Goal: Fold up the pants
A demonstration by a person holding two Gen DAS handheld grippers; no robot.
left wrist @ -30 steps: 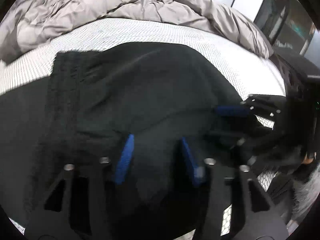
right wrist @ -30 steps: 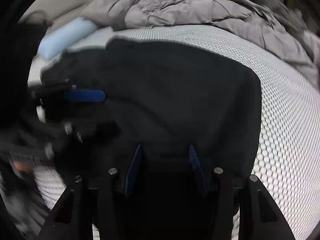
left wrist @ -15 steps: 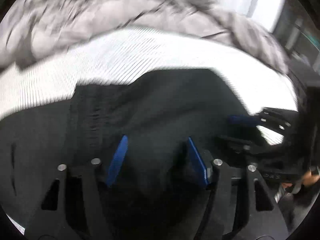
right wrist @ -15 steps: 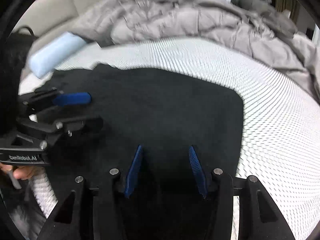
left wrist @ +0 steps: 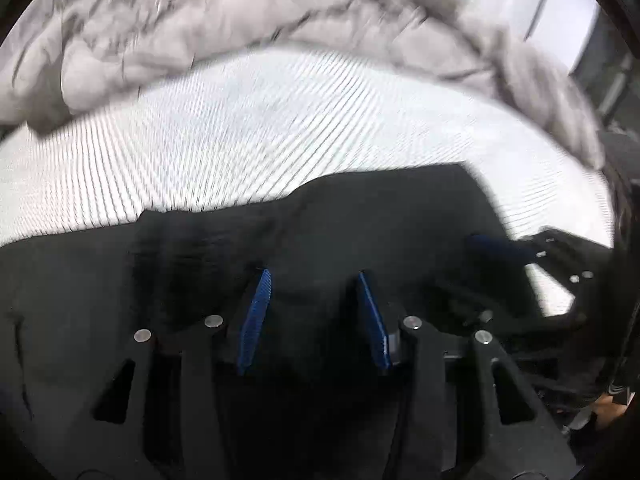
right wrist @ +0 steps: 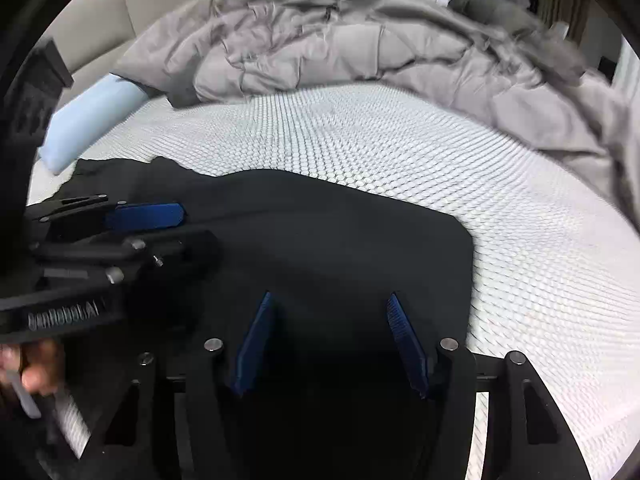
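Note:
Black pants (left wrist: 360, 232) lie folded on the white textured mattress (left wrist: 240, 128), also in the right wrist view (right wrist: 340, 240). My left gripper (left wrist: 314, 280) is open, its blue pads apart over the near edge of the cloth. My right gripper (right wrist: 330, 304) is open, pads apart over the pants' near right part. Each gripper shows in the other's view: the right one (left wrist: 500, 248) at the right, the left one (right wrist: 148, 216) at the left. The cloth under the pads is dark, and contact is hard to judge.
A rumpled grey duvet (right wrist: 360, 48) lies along the far side of the mattress (right wrist: 520, 260). A light blue pillow (right wrist: 88, 116) sits at the far left. A beige headboard (right wrist: 100, 28) stands behind it. Dark furniture (left wrist: 616, 80) is at the right.
Both grippers have drawn back toward me and tilted up, so more bare mattress shows beyond the pants. The pants' far edge now sits lower in both views. Both grippers remain open.

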